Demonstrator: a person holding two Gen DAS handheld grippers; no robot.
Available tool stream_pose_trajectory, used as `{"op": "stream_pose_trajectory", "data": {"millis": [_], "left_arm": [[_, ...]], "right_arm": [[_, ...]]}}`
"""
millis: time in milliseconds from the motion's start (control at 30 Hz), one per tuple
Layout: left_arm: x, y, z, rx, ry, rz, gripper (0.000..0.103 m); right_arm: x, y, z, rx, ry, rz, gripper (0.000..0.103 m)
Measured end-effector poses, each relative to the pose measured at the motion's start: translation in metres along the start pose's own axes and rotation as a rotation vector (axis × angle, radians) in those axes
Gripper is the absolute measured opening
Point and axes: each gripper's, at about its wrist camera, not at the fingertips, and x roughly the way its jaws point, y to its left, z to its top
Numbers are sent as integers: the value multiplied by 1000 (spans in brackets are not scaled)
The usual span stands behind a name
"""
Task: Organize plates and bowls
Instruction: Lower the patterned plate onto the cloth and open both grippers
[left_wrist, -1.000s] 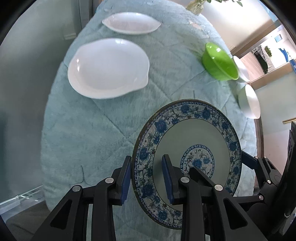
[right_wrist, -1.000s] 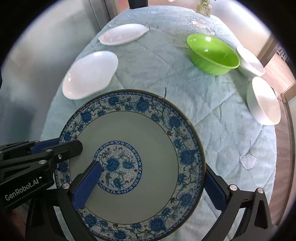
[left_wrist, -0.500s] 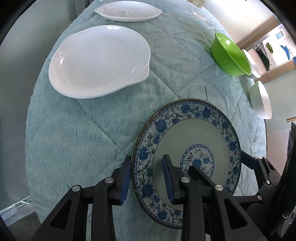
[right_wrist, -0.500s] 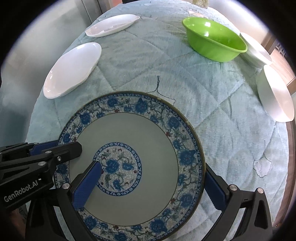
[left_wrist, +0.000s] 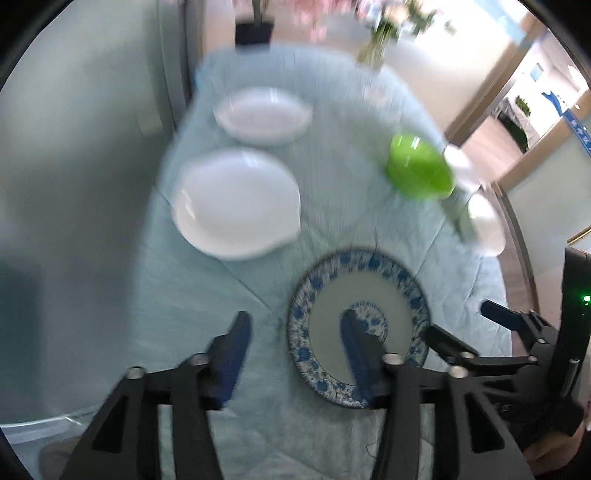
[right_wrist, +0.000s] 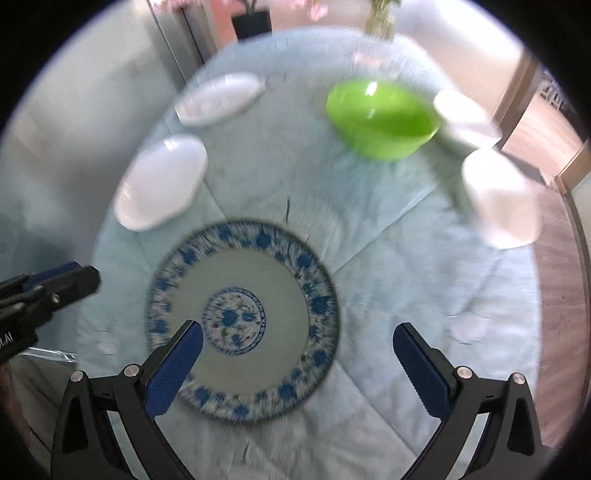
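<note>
The blue plate lies flat on the teal cloth, low in the frame – no pad touches it. The left gripper has just been opening; its jaws stand apart above the plate's left rim, holding nothing. The right gripper is wide open and empty. Two white plates sit at upper left, the green bowl at upper right – all blurred.

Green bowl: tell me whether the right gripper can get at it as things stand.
Probably yes. The right gripper is open and holds nothing, and only bare quilt lies beyond the blue plate toward the green bowl.
</note>
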Motion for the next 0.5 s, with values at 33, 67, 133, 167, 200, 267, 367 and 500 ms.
{"op": "stream_pose_trajectory", "data": {"millis": [33,67,133,167,200,267,367,500], "left_arm": [[-18,-2,-3,8,-45,13,70],[-37,-6,-7,15,-95,31,81],[-75,-14,-19,20,-186,62,92],[-86,-17,-23,20,-211,73,97],[-100,-24,-28,22,-243,87,99],[-124,-35,-40,30,-291,116,99],[-148,-46,-53,30,-317,113,74],[-168,-65,-69,58,-311,46,5]], "right_arm": [[-18,-1,-4,-1,-26,-4,102],[-34,-1,-7,-1,-49,-10,102],[-65,0,-13,0,-88,-17,102],[-77,0,-9,0,-102,-22,102],[-92,0,-15,-4,-111,-34,102],[-104,0,-16,-18,-104,-43,102],[-130,-1,-23,-25,-132,-27,102],[-158,3,-39,-56,-190,-22,68]]}}
